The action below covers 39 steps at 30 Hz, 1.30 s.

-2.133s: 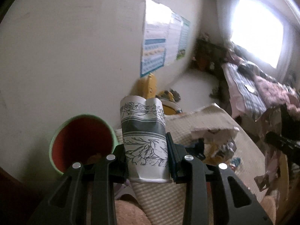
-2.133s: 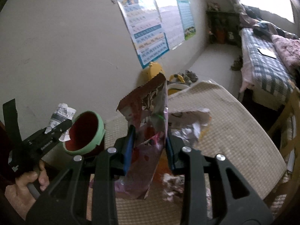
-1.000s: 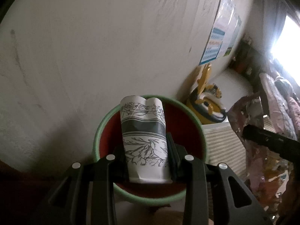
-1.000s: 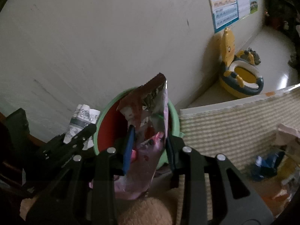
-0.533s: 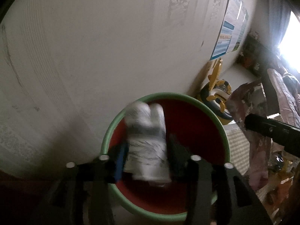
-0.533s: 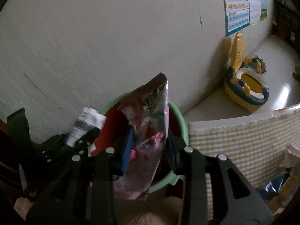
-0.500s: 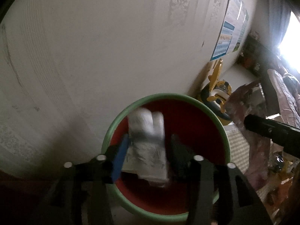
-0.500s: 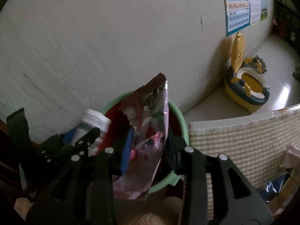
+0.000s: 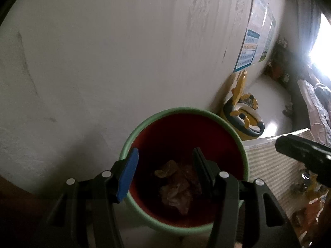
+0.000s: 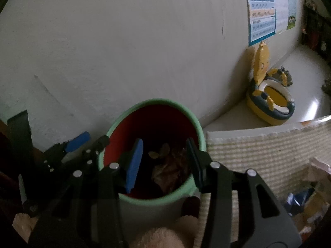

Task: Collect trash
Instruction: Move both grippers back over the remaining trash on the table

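Both grippers, left [image 9: 164,170] and right [image 10: 163,162], have just opened, empty, over the bin [image 9: 142,210]. Risk: a withdrawing finger catches the rim and tips it.

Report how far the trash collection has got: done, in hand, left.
Done: crumpled trash lies at the bottom of the green-rimmed bin.
In hand: nothing. The left gripper and right gripper both hang over the bin, jaws just opened and empty.
Left: more wrappers lie on the checked mat beside the bin; how many cannot be told.
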Each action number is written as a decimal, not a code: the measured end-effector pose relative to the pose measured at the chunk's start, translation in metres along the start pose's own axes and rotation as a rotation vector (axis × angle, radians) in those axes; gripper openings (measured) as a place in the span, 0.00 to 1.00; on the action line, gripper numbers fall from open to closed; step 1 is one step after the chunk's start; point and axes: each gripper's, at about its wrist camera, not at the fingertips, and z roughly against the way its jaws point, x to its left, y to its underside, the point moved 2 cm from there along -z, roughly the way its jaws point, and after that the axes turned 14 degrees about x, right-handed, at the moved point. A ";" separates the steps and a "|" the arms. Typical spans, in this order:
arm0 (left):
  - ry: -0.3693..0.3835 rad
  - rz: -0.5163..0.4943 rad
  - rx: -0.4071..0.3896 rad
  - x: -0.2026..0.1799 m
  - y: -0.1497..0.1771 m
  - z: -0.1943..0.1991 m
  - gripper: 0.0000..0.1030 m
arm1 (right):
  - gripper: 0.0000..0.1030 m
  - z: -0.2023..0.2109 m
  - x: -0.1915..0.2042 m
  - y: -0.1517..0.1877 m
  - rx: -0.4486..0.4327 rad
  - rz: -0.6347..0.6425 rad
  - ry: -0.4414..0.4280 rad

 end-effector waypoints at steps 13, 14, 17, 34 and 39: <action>0.117 -0.124 -0.092 -0.098 0.039 0.079 0.62 | 0.49 0.106 -0.056 0.117 -0.100 -0.065 0.112; 0.128 -0.136 -0.089 -0.107 0.042 0.080 0.62 | 0.49 0.112 -0.063 0.123 -0.108 -0.079 0.123; 0.161 -0.184 -0.067 -0.141 0.055 0.081 0.62 | 0.49 0.135 -0.091 0.147 -0.129 -0.138 0.163; 0.250 -0.425 0.075 -0.253 0.131 0.072 0.62 | 0.49 0.153 -0.250 0.212 -0.100 -0.507 0.207; 0.243 -0.452 0.084 -0.255 0.138 0.073 0.62 | 0.60 0.123 -0.269 0.190 -0.047 -0.553 0.178</action>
